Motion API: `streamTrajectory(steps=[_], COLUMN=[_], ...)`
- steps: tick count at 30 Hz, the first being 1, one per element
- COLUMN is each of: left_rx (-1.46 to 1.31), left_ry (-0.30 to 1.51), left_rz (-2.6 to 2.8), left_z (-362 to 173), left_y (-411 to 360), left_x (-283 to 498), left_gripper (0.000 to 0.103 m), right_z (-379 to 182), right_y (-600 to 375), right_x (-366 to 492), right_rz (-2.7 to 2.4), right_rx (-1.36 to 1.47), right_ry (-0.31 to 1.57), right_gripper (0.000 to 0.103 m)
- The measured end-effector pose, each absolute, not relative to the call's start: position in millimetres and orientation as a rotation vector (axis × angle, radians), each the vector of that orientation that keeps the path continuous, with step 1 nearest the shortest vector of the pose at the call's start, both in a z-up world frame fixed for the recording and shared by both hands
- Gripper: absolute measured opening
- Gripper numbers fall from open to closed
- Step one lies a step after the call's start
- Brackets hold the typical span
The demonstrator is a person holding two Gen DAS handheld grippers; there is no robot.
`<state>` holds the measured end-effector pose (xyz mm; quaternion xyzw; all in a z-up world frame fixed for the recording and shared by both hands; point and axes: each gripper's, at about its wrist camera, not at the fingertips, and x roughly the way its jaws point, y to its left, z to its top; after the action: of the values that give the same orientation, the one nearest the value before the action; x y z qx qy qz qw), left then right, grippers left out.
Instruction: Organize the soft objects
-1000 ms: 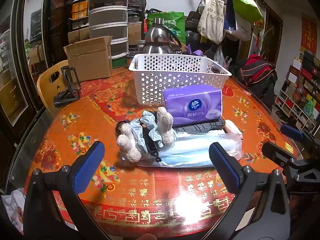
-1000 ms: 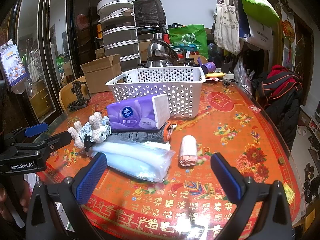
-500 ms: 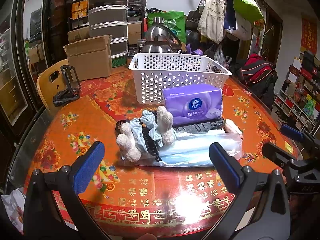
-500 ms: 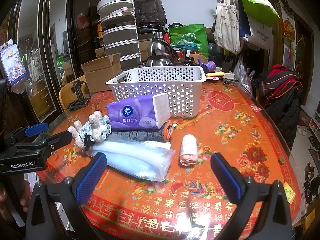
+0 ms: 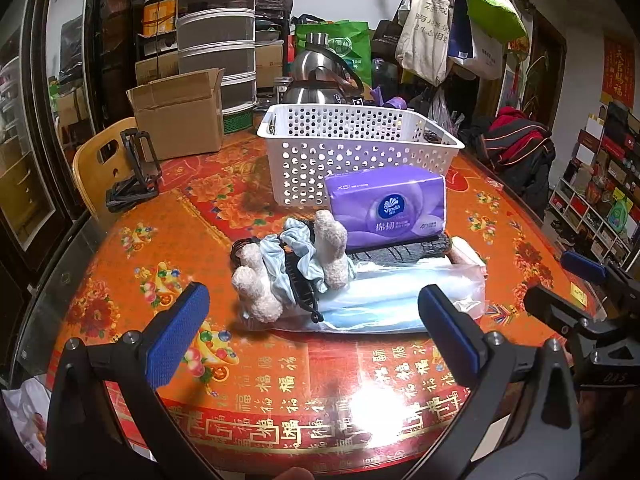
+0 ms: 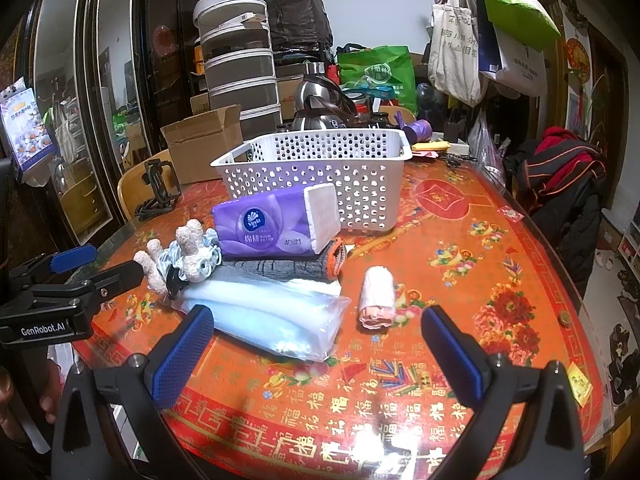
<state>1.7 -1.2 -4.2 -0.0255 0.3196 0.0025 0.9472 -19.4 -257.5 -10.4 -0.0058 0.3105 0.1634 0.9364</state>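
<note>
Both the left gripper (image 5: 312, 334) and the right gripper (image 6: 318, 350) are held wide apart and empty. The soft objects (image 5: 352, 264) are piled near the white basket (image 5: 360, 152). The top tissue pack (image 6: 276, 224) should be gripped first, squeezed gently.

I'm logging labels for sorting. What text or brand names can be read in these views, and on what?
"Vinda", "XS", "40": on the purple tissue pack.
"GenRobot.AI": on the left gripper body, seen from the right wrist.
"福", repeated: along the tablecloth border.
Smaller print on the tissue pack, hanging tote bags and red wall poster: too blurred to read reliably.
</note>
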Motion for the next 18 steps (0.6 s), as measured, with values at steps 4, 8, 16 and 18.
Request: streamTrajectory(steps=[4,8,16,18], left_rx=[-0.053,-0.053,-0.054,-0.054], left_ry=[0.65,0.65,0.651,0.651], left_rz=[0.005,0.005,0.006,0.005], left_z=[-4.1,-4.3,-4.8,-6.5], left_y=[-1.0,-1.1,-1.2,-1.3], left_x=[1.5,1.6,2.4,3.1], left_gripper=[0.103,0.103,0.103,0.103], right_z=[-10.3,-10.6,-10.7,-10.6], right_y=[-257.4,-257.1,-257.1,-256.9], right_x=[-19.5,-19.8,-19.5,-19.1], right_rz=[0.334,0.334,0.335,0.335], right_rx=[-0.014,-0.012,-0.016,-0.016], right_ry=[0.634,0.635,0.635,0.636], right_gripper=[0.103,0.103,0.103,0.103])
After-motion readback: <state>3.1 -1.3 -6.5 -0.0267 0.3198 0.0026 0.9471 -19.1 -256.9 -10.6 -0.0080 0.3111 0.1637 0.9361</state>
